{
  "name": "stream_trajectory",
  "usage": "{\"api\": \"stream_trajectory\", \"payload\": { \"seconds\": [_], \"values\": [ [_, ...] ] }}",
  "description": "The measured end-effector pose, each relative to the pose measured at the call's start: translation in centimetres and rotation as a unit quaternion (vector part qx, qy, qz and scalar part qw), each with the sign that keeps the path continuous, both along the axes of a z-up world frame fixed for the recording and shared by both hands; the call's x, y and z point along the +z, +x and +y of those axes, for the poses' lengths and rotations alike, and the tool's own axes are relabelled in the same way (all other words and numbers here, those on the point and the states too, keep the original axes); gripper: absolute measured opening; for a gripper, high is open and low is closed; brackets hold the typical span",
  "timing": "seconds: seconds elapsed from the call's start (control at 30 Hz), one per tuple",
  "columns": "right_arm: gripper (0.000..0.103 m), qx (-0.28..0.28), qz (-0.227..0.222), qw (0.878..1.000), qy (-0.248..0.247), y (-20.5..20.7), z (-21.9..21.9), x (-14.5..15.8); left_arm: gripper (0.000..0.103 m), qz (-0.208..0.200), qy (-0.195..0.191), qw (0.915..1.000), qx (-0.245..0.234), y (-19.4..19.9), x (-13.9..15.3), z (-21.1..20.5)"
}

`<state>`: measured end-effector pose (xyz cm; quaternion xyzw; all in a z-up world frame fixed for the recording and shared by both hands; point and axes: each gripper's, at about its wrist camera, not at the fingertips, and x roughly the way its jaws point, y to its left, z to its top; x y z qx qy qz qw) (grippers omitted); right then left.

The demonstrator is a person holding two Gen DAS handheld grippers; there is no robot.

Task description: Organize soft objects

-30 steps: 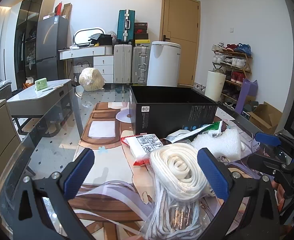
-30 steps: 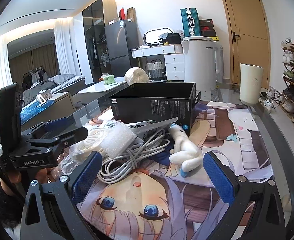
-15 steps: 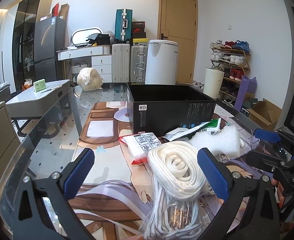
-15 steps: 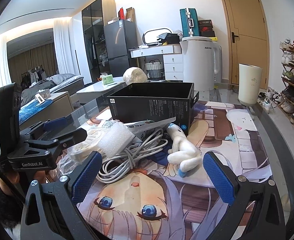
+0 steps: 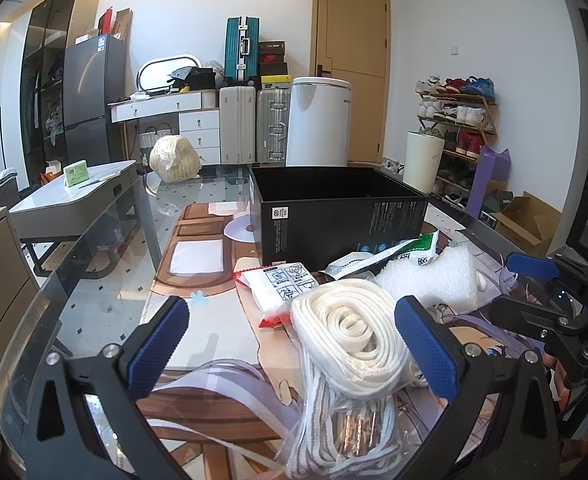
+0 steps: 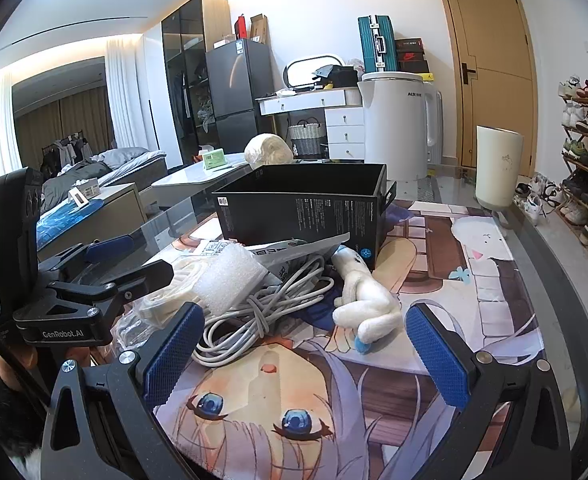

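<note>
Coiled white rope [image 5: 350,330], bagged in clear plastic, lies between the spread fingers of the left gripper [image 5: 292,346], nearer its right pad; centring before closing would likely grip best. Right gripper [image 6: 306,350] hangs open short of the plush toy [image 6: 368,304]. Ahead, the black box [image 5: 340,216] shows no contents.

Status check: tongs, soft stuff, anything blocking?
Left tongs open, right tongs open, both empty. Coiled white rope bundle at left tongs, white plush toy ahead of right. Open black cardboard box empty; tangled white cable alongside.
</note>
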<state>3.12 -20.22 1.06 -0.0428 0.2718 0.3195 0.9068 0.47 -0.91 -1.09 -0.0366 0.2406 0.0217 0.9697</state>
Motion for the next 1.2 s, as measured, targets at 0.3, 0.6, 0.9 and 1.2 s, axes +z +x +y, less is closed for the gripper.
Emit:
{"api": "stream_trajectory", "payload": {
  "seconds": [0.3, 0.6, 0.9, 1.2],
  "values": [
    [0.103, 0.001, 0.001, 1.000, 0.000, 0.03, -0.02, -0.05, 0.103, 0.001, 0.002, 1.0000, -0.001, 0.08, 0.00, -0.08],
    [0.103, 0.002, 0.002, 1.000, -0.002, -0.11, -0.07, -0.23, 0.103, 0.002, 0.004, 1.0000, -0.002, 0.11, -0.08, -0.15],
    [0.102, 0.002, 0.005, 1.000, -0.005, -0.12, 0.05, -0.30, 0.103, 0.002, 0.004, 1.0000, -0.002, 0.11, -0.09, -0.16],
    [0.102, 0.004, 0.006, 1.000, -0.009, -0.21, 0.24, -0.23, 0.103, 0.004, 0.007, 1.0000, -0.002, 0.03, -0.25, -0.16]
  ]
}}
